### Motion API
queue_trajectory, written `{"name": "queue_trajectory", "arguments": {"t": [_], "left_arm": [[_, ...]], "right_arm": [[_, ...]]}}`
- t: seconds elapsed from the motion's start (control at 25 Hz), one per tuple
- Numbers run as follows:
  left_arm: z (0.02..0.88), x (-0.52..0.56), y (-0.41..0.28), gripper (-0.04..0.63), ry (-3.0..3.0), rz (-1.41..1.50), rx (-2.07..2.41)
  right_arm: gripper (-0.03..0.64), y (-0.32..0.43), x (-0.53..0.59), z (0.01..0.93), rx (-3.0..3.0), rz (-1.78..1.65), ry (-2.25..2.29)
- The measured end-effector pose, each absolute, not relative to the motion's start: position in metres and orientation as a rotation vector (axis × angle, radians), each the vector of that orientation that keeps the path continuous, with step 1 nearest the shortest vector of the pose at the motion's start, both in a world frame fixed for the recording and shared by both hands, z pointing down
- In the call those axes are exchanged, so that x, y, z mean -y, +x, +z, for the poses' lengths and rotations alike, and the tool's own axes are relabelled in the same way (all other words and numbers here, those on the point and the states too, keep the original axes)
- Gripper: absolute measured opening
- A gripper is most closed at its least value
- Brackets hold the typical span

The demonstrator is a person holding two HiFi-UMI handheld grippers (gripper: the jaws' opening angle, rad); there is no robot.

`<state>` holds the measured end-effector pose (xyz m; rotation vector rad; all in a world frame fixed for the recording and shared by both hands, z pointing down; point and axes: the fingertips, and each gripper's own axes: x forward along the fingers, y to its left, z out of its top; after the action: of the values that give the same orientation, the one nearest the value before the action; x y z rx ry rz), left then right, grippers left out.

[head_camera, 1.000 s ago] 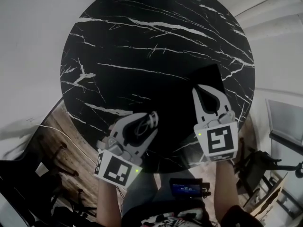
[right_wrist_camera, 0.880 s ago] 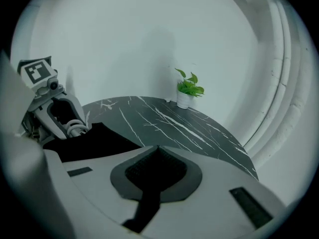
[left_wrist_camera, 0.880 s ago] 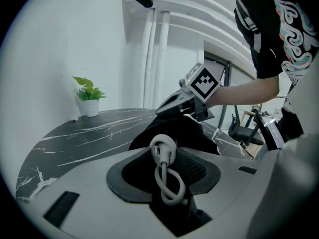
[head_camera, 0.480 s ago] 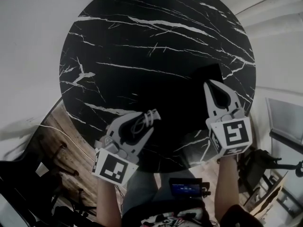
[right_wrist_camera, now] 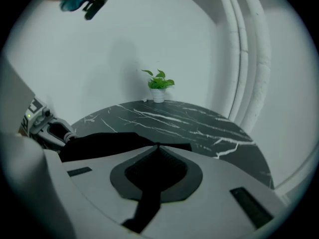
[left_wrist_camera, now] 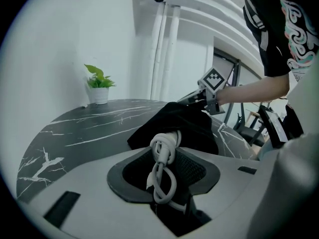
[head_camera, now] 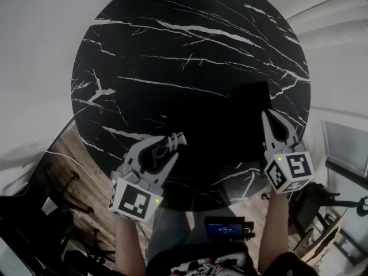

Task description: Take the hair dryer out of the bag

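Note:
A black cloth bag lies flat on the right half of the round black marble table. My right gripper is shut on the bag's right edge, and its jaws meet on the black cloth in the right gripper view. My left gripper is over the table's near edge, left of the bag. A coiled white hair dryer cord sits between its jaws, which have just been closing on it. In the left gripper view the cord is bunched at the jaw tips, with the bag beyond. The dryer's body is not visible.
A small potted plant stands at the table's far edge by the white wall. Wooden floor and dark stands lie below the near edge. Metal frames and a chair stand to the right. The table's left and far parts carry nothing else.
The right gripper has slid right toward the table's edge and rolled, still on the bag's edge. The left gripper has drifted down and left with the cord.

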<state>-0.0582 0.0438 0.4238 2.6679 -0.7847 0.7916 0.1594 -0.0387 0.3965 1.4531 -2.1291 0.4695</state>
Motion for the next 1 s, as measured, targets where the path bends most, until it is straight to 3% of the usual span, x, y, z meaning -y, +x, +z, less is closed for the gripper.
{"name": "queue_trajectory", "arguments": {"t": [0.36,1.0], "left_arm": [[0.426,-0.034,-0.063,0.110,2.677,0.804,0.820],[0.432,-0.038,-0.066,0.097,2.653,0.854,0.804]], "right_arm": [[0.018,0.158,0.032,0.452,2.041,0.562,1.289],[0.018,0.177,0.038,0.441,1.977,0.475,1.368]]}}
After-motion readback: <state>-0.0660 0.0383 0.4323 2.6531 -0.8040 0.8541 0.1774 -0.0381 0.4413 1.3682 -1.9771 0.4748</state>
